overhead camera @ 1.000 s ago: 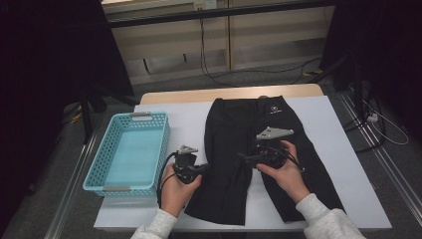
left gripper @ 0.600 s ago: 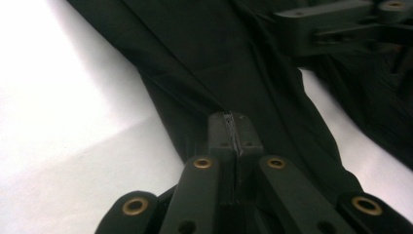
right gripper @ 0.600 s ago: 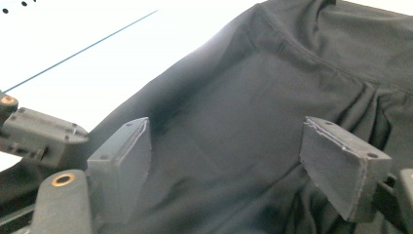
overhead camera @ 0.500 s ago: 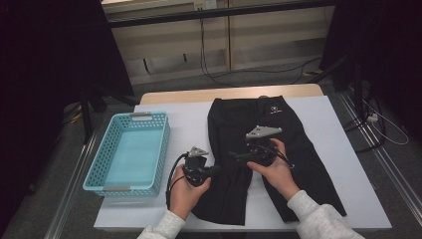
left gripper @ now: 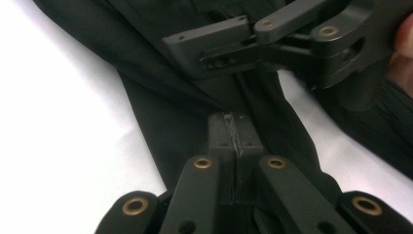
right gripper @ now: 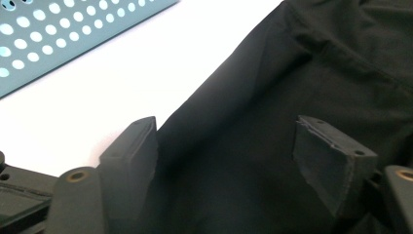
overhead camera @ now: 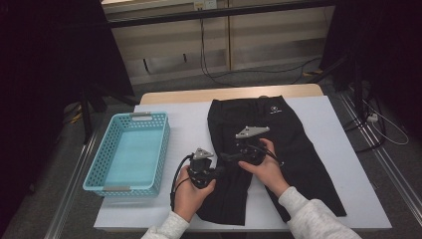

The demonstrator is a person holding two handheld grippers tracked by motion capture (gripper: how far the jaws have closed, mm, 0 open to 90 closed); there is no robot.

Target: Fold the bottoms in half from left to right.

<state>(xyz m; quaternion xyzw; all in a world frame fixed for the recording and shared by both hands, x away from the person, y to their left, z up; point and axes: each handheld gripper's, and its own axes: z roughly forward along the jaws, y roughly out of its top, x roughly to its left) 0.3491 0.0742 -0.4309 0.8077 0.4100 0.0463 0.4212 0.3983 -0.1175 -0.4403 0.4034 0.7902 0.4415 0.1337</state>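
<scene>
Black trousers (overhead camera: pixel 293 134) lie flat on the white table (overhead camera: pixel 189 119), waistband at the far end, legs toward me. My left gripper (overhead camera: pixel 219 172) is at the inner edge of the left leg; in the left gripper view its jaws (left gripper: pixel 234 124) are shut where creases of the black cloth (left gripper: pixel 160 107) run together, pinching a fold. My right gripper (overhead camera: pixel 226 158) lies just beyond it, also seen as the other gripper (left gripper: pixel 272 44). Its jaws (right gripper: pixel 231 151) stand open and have just been closing, with the cloth (right gripper: pixel 243 112) between the pads, which do not press on it.
A turquoise perforated basket (overhead camera: pixel 102 169) sits at the table's left, its wall (right gripper: pixel 58 34) near the trousers' edge. Bare white tabletop (right gripper: pixel 122 83) separates basket and cloth. Cables cross the floor behind the table, with a dark stand at the left.
My right gripper has moved left and slightly toward me, closing in on the left gripper, and its jaws have narrowed. The left gripper shifted a little to the right.
</scene>
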